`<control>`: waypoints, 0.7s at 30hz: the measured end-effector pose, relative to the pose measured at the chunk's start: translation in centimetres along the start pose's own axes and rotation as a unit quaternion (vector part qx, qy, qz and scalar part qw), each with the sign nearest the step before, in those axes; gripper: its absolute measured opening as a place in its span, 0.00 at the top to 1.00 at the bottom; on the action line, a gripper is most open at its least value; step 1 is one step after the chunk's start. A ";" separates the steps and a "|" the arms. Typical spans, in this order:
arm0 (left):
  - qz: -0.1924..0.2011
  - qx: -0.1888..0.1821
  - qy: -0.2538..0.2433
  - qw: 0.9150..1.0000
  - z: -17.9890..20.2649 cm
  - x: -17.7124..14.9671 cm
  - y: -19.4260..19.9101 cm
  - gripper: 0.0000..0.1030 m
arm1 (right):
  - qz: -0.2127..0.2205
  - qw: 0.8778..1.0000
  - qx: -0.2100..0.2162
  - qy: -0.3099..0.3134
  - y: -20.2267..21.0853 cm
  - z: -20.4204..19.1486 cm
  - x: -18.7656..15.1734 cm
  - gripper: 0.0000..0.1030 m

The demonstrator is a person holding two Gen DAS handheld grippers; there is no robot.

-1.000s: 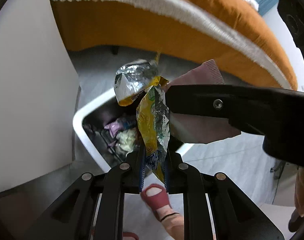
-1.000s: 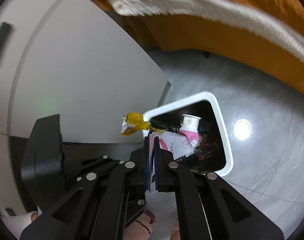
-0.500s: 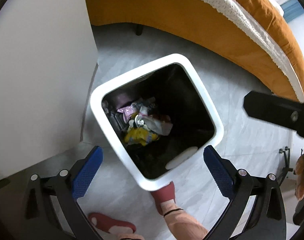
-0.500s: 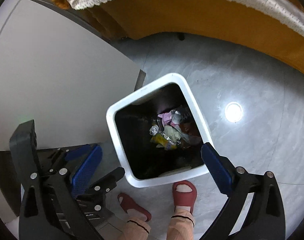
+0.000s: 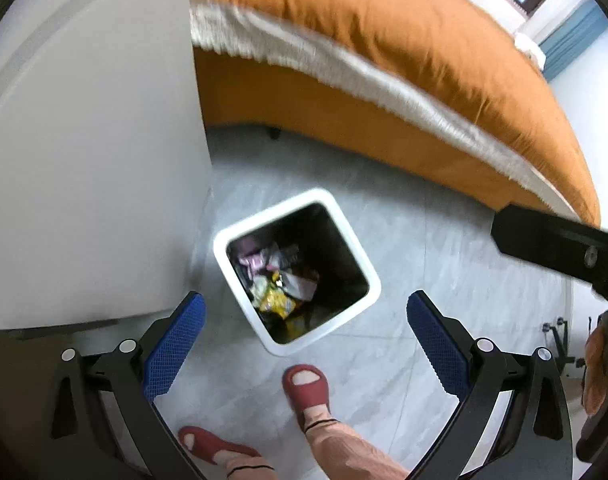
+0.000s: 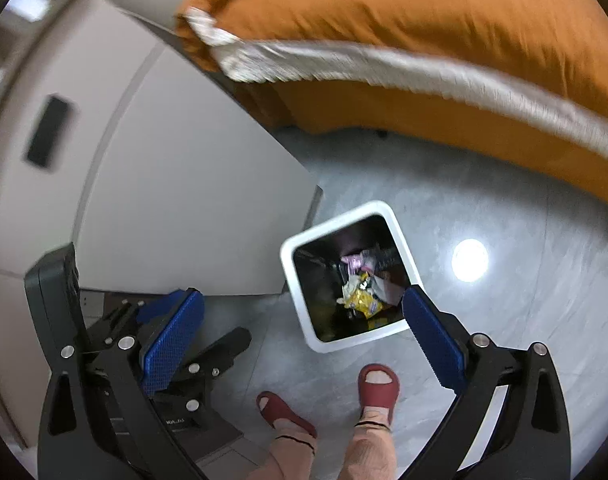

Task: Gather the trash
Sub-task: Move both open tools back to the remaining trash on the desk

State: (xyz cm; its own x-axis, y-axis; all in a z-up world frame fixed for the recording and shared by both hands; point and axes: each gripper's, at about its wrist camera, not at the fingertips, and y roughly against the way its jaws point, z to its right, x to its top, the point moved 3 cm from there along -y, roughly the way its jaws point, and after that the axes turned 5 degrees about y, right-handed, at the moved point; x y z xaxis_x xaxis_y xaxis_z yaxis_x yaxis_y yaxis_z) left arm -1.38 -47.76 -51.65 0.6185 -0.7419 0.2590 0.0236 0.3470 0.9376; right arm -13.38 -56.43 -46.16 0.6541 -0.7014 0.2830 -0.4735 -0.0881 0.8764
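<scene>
A white square trash bin (image 5: 368, 280) (image 6: 289, 258) stands on the grey floor below both grippers. Inside it lie a yellow snack wrapper (image 5: 275, 302) (image 6: 362, 300), pink paper (image 5: 253, 260) (image 6: 354, 260) and other crumpled trash. My left gripper (image 5: 301, 336) hangs high above the bin, open, with nothing between its blue pads (image 5: 175, 344). My right gripper (image 6: 301, 334) is also open and empty, well above the bin. In the left wrist view, part of the right gripper's black body (image 5: 564, 244) shows at the right edge.
An orange bed (image 5: 404, 40) (image 6: 424, 20) with a white fringe runs across the back. A white cabinet (image 5: 83, 160) (image 6: 163, 180) stands left of the bin. The person's feet in red slippers (image 5: 308, 388) (image 6: 378, 388) are just in front of the bin.
Both grippers opened and let go: the yellow wrapper and the pink paper dropped into the bin. Both hands then rose, so the bin looks smaller and farther below.
</scene>
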 end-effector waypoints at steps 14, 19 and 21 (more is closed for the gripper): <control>0.156 0.047 0.032 0.986 -0.7 -0.7 23.3 0.05 | 0.105 0.985 0.078 0.116 14.3 -14.1 5.5 0.04; 0.209 0.083 0.072 0.972 -4.3 -3.0 30.8 0.05 | 0.113 0.970 0.116 0.181 15.7 -20.5 7.1 0.04; 0.231 0.100 0.097 0.963 -6.0 -4.1 32.9 0.05 | 0.110 0.963 0.134 0.205 15.9 -23.2 7.4 0.04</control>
State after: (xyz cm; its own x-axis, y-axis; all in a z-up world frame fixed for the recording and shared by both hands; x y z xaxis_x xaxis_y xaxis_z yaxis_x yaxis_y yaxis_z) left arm 1.60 -29.89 -23.21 0.6617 -0.4078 0.6292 -0.4288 0.4825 0.7638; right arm -2.34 -46.59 -21.09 0.6724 -0.3896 0.6294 -0.7268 -0.1864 0.6611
